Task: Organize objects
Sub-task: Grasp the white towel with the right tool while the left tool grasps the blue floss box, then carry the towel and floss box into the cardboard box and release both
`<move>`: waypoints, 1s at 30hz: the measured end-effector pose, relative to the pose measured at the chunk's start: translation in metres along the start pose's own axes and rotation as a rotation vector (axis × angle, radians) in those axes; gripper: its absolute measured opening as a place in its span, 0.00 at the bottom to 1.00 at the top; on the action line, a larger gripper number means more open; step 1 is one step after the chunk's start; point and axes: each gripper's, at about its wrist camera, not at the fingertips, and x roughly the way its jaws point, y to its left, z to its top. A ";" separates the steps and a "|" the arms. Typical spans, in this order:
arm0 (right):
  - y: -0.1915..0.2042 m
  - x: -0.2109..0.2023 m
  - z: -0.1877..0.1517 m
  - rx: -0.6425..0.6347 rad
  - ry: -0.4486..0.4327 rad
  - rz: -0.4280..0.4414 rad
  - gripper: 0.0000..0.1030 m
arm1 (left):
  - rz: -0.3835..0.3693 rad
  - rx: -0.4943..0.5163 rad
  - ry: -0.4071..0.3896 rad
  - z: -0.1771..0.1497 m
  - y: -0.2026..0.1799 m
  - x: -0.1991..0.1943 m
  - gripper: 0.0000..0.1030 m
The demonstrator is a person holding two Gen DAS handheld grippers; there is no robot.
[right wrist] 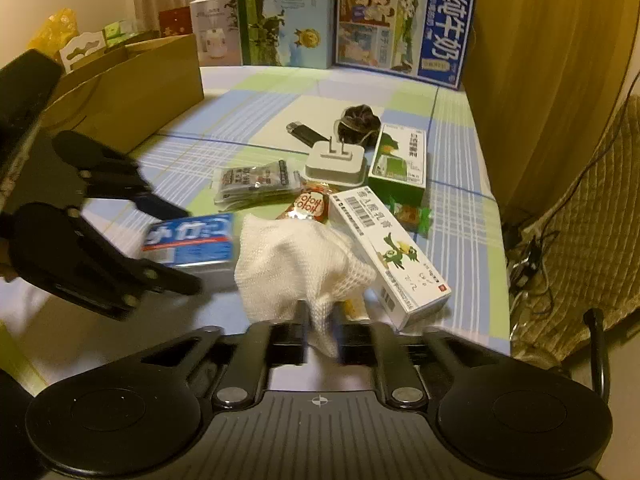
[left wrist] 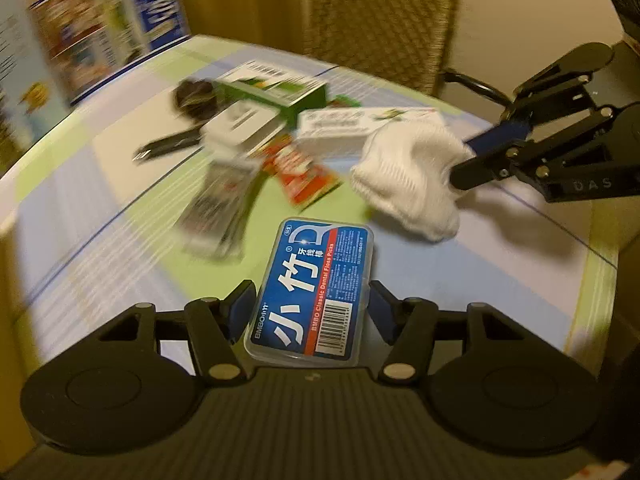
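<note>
My left gripper (left wrist: 310,310) is shut on a clear floss-pick box with a blue label (left wrist: 316,280), held by its long sides. In the right wrist view the same floss-pick box (right wrist: 192,240) sits between the fingers of the left gripper (right wrist: 184,248), over the table's near left. A crumpled white cloth (right wrist: 296,264) hangs from my right gripper (right wrist: 322,328), which is shut on one corner of it. The left wrist view shows the right gripper (left wrist: 460,162) at the right, with the white cloth (left wrist: 408,176) bunched in front of it.
On the checked tablecloth (right wrist: 460,240) lie a long white box (right wrist: 388,252), green box (right wrist: 400,164), white charger (right wrist: 336,164), black lighter (right wrist: 308,132), dark hair tie (right wrist: 360,120) and snack packets (right wrist: 256,180). A cardboard box (right wrist: 132,92) stands left, milk cartons (right wrist: 400,28) behind.
</note>
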 end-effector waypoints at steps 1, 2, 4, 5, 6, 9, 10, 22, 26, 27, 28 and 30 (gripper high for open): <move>0.001 0.001 -0.002 -0.008 -0.003 -0.003 0.60 | 0.012 -0.020 0.003 -0.006 0.002 -0.004 0.55; 0.002 0.001 -0.003 -0.018 -0.013 -0.008 0.79 | 0.023 -0.032 0.002 -0.011 0.003 -0.008 0.55; 0.005 0.002 -0.004 -0.040 -0.034 0.002 0.79 | 0.036 -0.057 -0.004 -0.019 0.004 -0.014 0.55; 0.007 0.006 -0.004 -0.051 -0.026 0.006 0.79 | 0.042 -0.069 -0.008 -0.022 0.005 -0.017 0.55; 0.008 0.011 -0.003 -0.066 -0.021 0.011 0.79 | 0.050 -0.079 -0.010 -0.024 0.006 -0.018 0.55; 0.014 0.023 -0.001 -0.119 -0.019 0.015 0.79 | 0.065 -0.098 -0.018 -0.027 0.006 -0.022 0.55; 0.016 0.026 0.000 -0.137 -0.020 0.013 0.79 | 0.068 -0.104 -0.021 -0.027 0.006 -0.022 0.55; 0.026 0.051 0.004 -0.217 0.018 -0.004 0.47 | 0.079 -0.082 -0.021 -0.028 0.001 -0.015 0.55; 0.027 0.046 0.006 -0.203 0.022 -0.004 0.36 | 0.085 -0.084 -0.013 -0.027 0.002 -0.014 0.53; 0.027 0.045 0.007 -0.191 0.023 -0.002 0.35 | 0.089 -0.089 -0.010 -0.026 0.002 -0.014 0.52; 0.027 0.042 0.007 -0.184 0.021 0.000 0.35 | 0.090 -0.093 -0.001 -0.026 0.002 -0.015 0.52; 0.029 0.035 0.008 -0.174 0.011 0.000 0.35 | 0.093 -0.102 -0.003 -0.025 0.002 -0.018 0.52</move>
